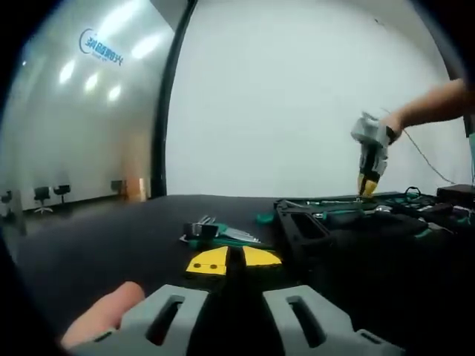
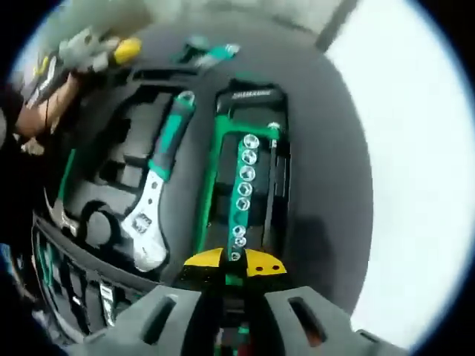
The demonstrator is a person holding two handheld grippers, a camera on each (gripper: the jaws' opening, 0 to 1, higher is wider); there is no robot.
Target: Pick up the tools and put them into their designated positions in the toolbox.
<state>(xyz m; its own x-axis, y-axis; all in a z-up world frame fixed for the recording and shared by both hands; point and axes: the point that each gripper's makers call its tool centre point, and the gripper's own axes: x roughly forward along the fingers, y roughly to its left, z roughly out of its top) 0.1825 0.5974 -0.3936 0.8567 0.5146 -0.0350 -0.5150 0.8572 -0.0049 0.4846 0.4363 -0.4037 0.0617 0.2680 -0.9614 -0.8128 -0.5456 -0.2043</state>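
Yellow-tipped right gripper [image 2: 231,263], chrome socket rail [image 2: 243,185], moulded black toolbox [image 2: 111,178]

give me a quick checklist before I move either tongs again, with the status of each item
1. Left tongs empty: ok, open.
2. Hex key set on the table ahead of them, unobstructed: ok.
3. Right tongs over the toolbox: ok.
4. Right tongs released from the socket rail: cannot tell.
5. Socket rail seated in its slot: cannot tell.
6. Adjustable wrench lying in its recess: ok.
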